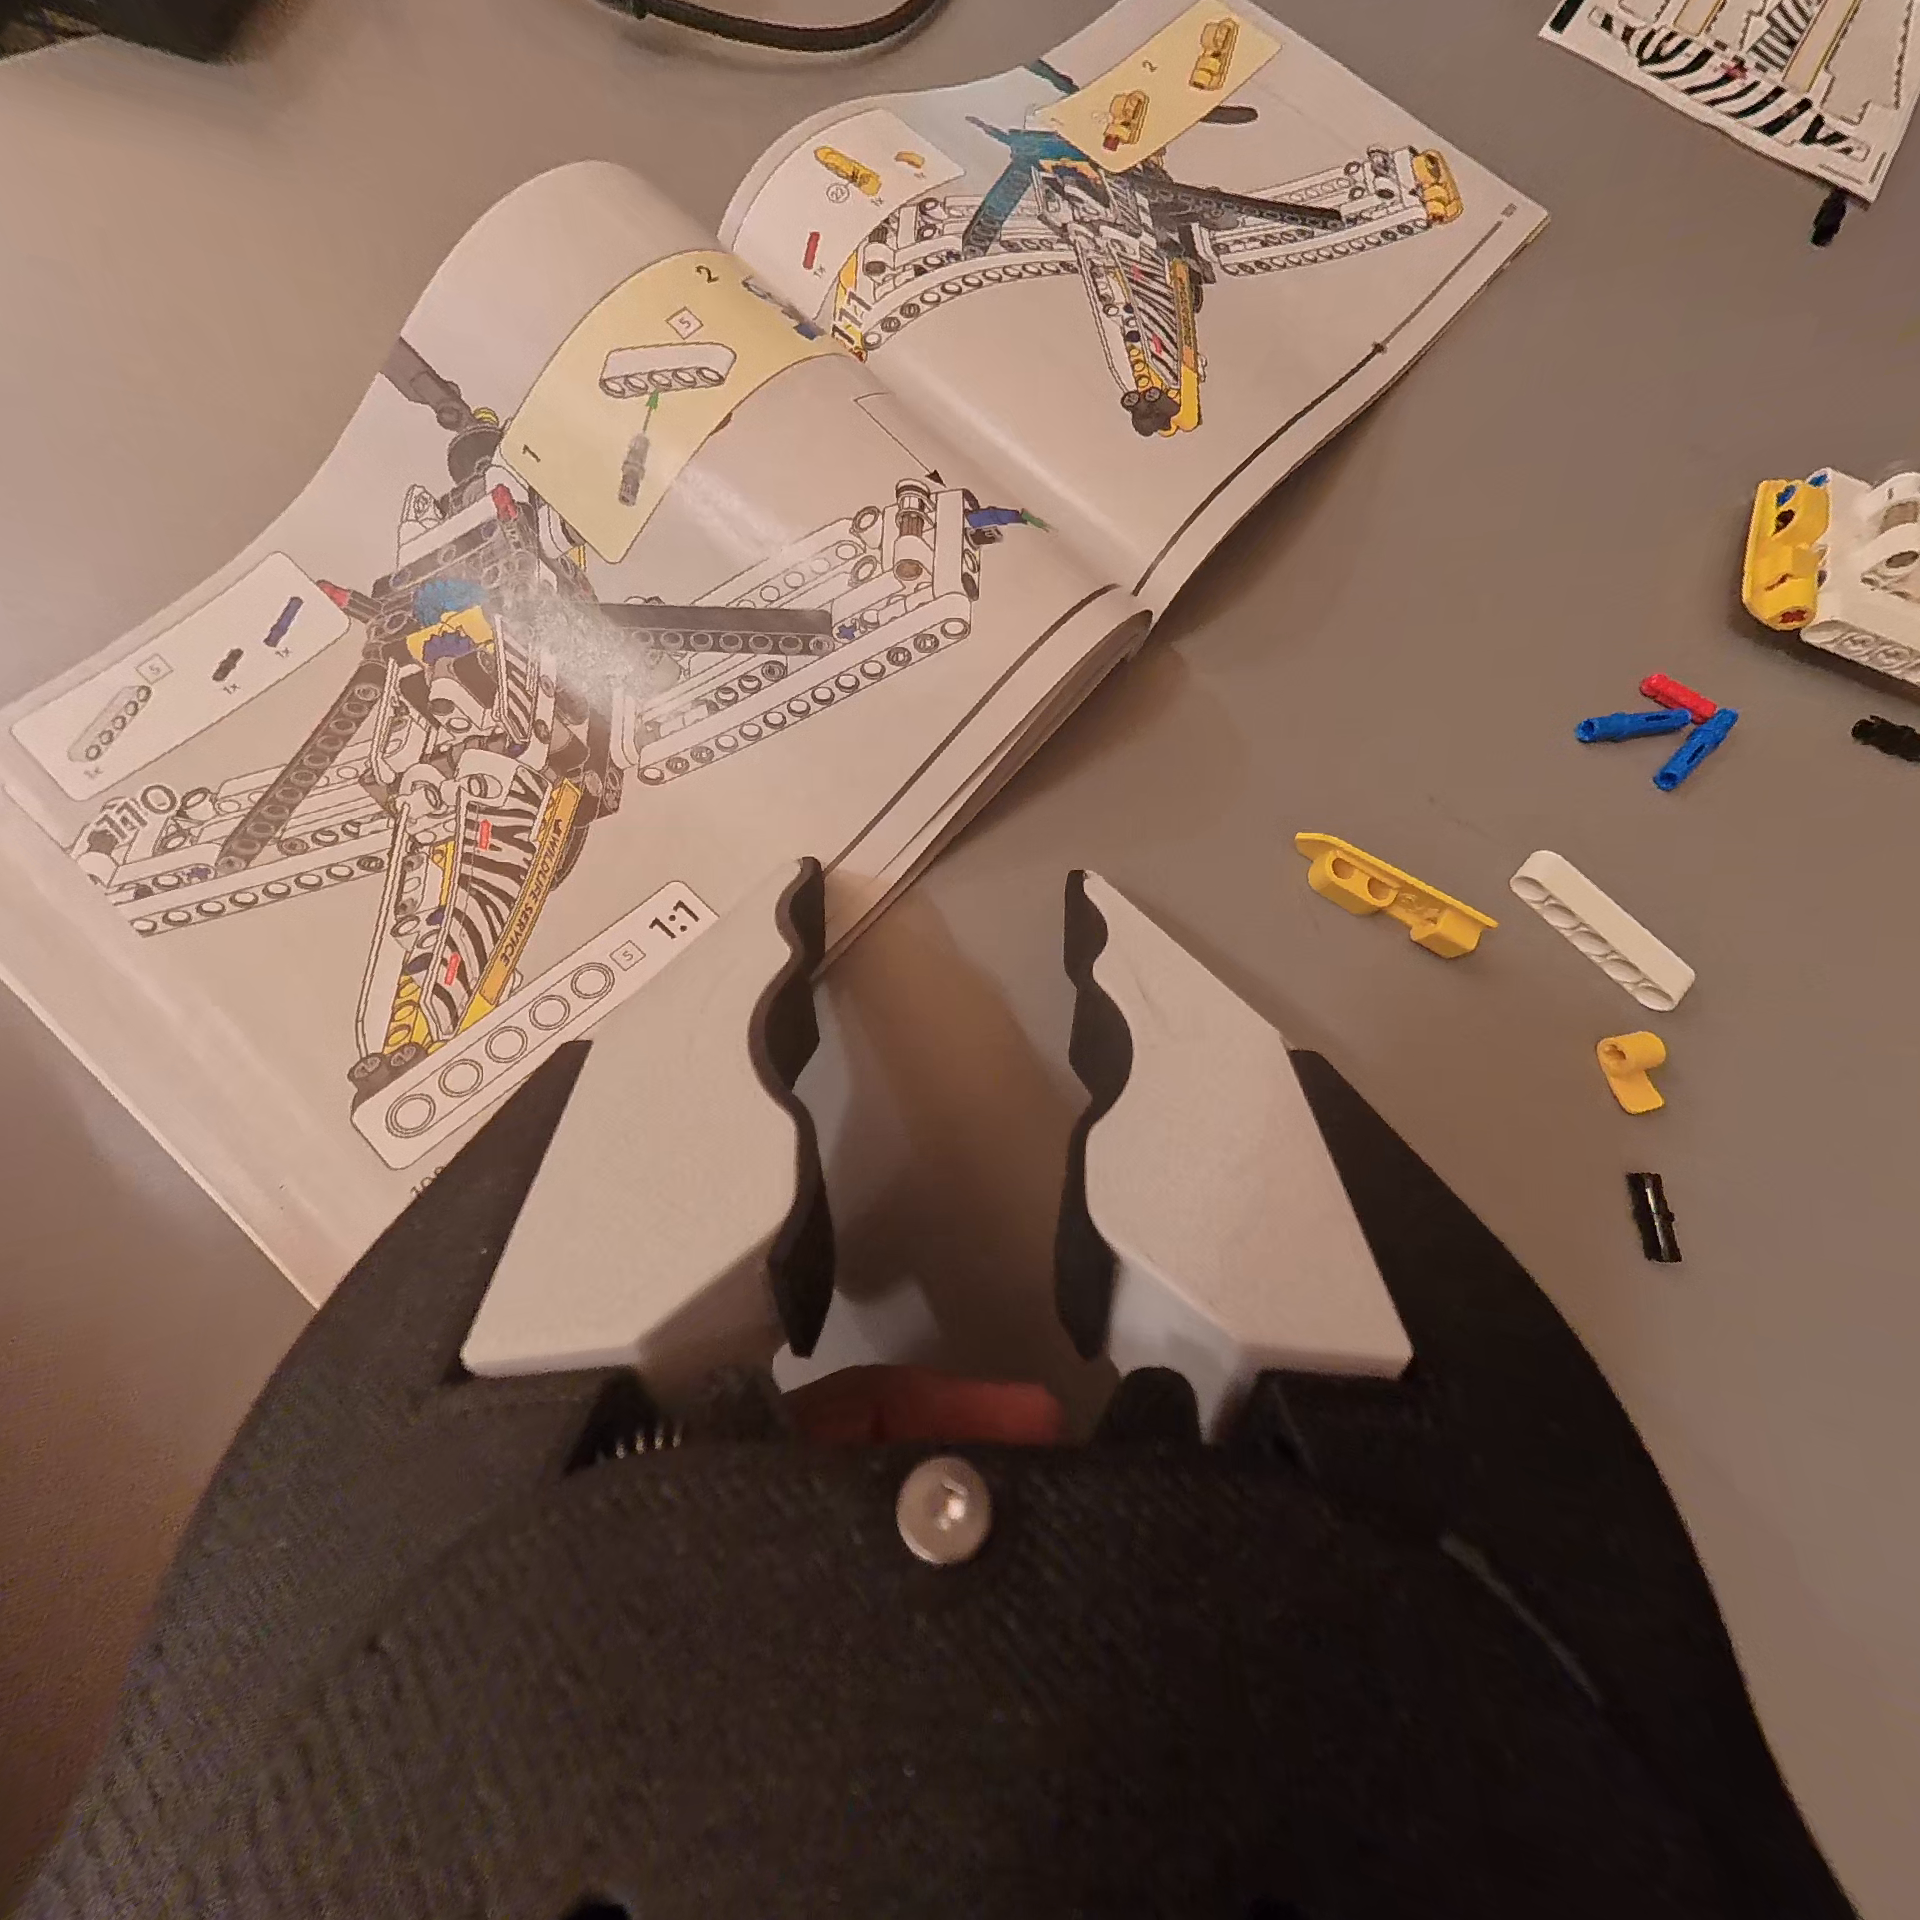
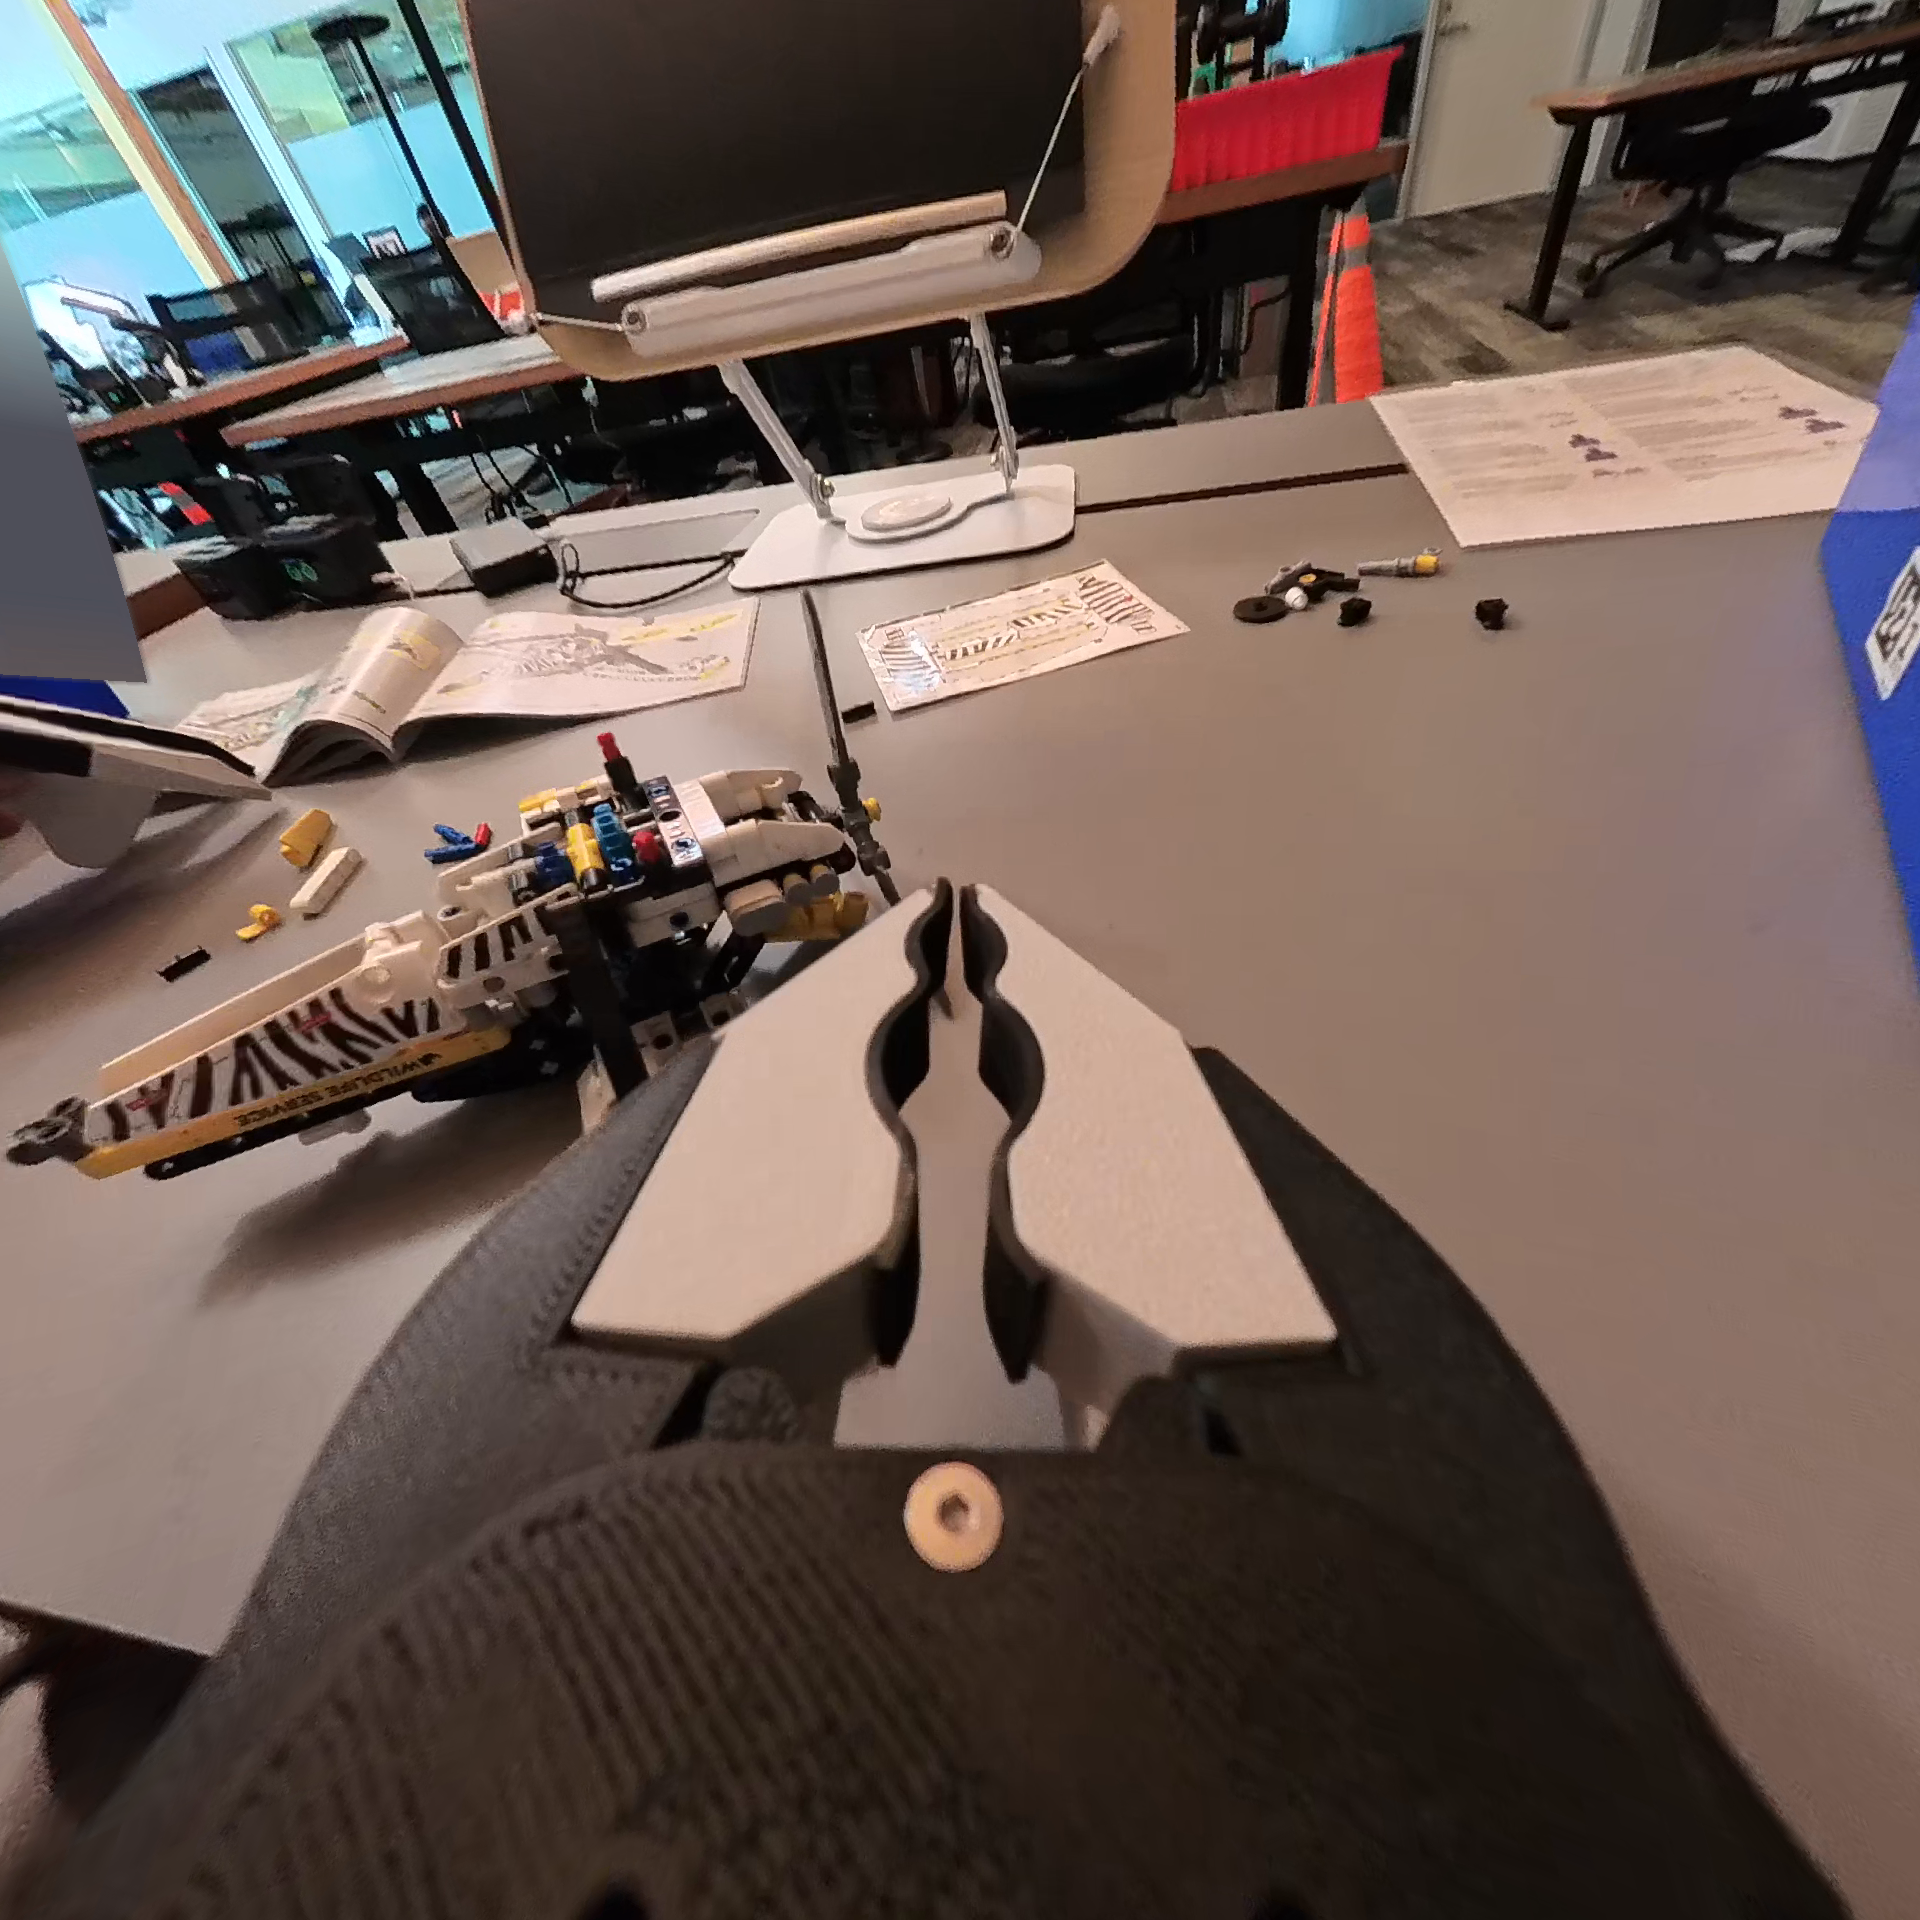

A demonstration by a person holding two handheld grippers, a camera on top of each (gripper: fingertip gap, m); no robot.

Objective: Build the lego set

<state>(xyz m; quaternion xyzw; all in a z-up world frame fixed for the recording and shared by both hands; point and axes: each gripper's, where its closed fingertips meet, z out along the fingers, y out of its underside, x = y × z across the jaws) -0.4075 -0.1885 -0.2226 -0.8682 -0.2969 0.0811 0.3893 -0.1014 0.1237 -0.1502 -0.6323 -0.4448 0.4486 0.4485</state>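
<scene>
On the grey table (image 2: 1351, 883), the partly built lego helicopter (image 2: 436, 977) with zebra-striped panels lies left of the right hand-held gripper (image 2: 954, 896), which is clenched on nothing. Left wrist view only: left hand-held gripper (image 1: 940, 883) released and empty over the open instruction booklet (image 1: 644, 582), with white beam (image 1: 1600, 928), yellow panel (image 1: 1392, 891) and blue pins (image 1: 1652, 732) loose nearby. Right wrist view only: sticker sheet (image 2: 1018, 632), monitor stand (image 2: 914, 520), blue box (image 2: 1881, 665) bearing a printed label.
</scene>
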